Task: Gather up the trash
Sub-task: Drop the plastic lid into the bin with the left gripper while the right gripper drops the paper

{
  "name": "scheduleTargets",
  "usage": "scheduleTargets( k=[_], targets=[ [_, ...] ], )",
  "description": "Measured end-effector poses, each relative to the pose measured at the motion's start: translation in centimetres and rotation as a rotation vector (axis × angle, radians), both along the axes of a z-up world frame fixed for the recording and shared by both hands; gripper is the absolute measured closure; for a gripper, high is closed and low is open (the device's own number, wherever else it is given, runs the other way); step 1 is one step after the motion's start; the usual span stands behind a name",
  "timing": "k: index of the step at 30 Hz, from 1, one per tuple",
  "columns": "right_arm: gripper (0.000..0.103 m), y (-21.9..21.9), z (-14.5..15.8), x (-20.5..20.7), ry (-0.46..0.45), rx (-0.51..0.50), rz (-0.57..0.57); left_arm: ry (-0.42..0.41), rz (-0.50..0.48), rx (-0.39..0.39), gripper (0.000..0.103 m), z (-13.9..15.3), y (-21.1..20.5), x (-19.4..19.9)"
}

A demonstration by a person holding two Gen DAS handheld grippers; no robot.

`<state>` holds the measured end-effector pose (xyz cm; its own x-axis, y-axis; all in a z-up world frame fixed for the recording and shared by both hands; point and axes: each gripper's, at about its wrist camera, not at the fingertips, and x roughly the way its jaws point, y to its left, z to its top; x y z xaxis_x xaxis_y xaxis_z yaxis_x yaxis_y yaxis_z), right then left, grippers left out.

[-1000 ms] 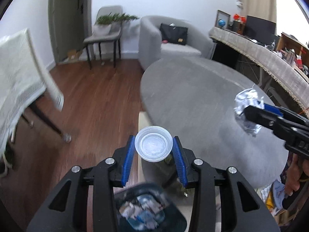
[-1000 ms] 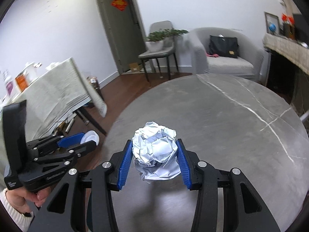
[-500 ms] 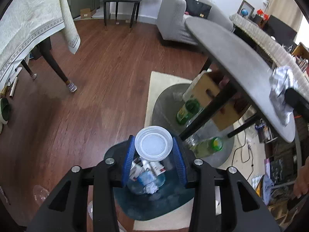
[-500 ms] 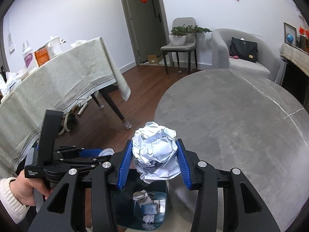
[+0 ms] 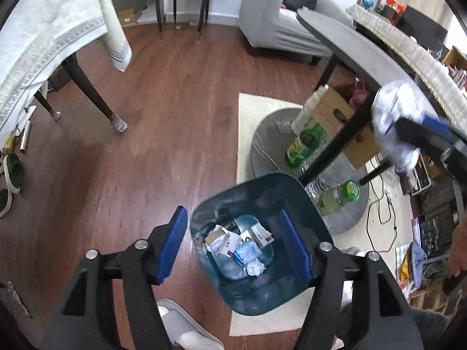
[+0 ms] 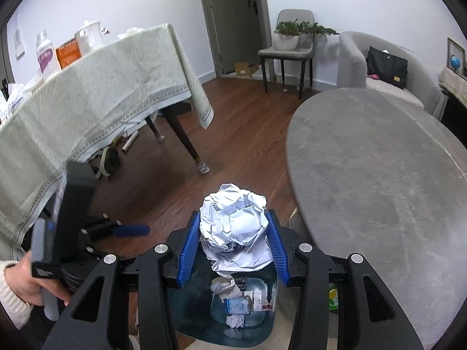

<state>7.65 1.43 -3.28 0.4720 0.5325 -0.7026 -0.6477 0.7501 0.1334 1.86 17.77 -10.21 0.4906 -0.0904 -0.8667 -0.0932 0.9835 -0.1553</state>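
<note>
Left gripper (image 5: 236,245), over my blue bin (image 5: 306,201): jaws opening, nothing between them; right gripper (image 6: 232,243), above the same bin, pinching crumpled paper ball (image 6: 236,227), which I judge next to drop.

Both views are bright and evenly lit, with soft, weak shadows. In the left wrist view, daylight blows out the upper right corner. Fisheye distortion bends the bench (image 6: 379,175) rim and the tablecloth (image 6: 102,87), and black vignetting fills the corners. Motion blur smears the paper ball (image 5: 394,125) at the left view's right edge and streaks the floor (image 5: 175,116); the bin (image 5: 256,198) looks slightly soft.
</note>
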Motion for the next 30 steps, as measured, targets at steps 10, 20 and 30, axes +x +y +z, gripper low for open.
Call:
scheduleTargets(
  k=[10, 20, 30],
  targets=[
    [0.057, 3.7, -3.0, -0.3, 0.064, -0.081, 0.049, -0.135, 0.041, 0.007, 0.029, 3.5, 2.5, -1.8],
    [0.057, 5.6, -6.1, -0.9, 0.137, -0.169, 0.092, -0.247, 0.048, 0.012, 0.021, 6.0, 3.2, -2.9],
    [0.056, 5.6, -9.0, -1.8, 0.214, -0.255, 0.135, -0.324, 0.032, -0.004, 0.018, 7.4, 2.5, -3.5]
  ],
)
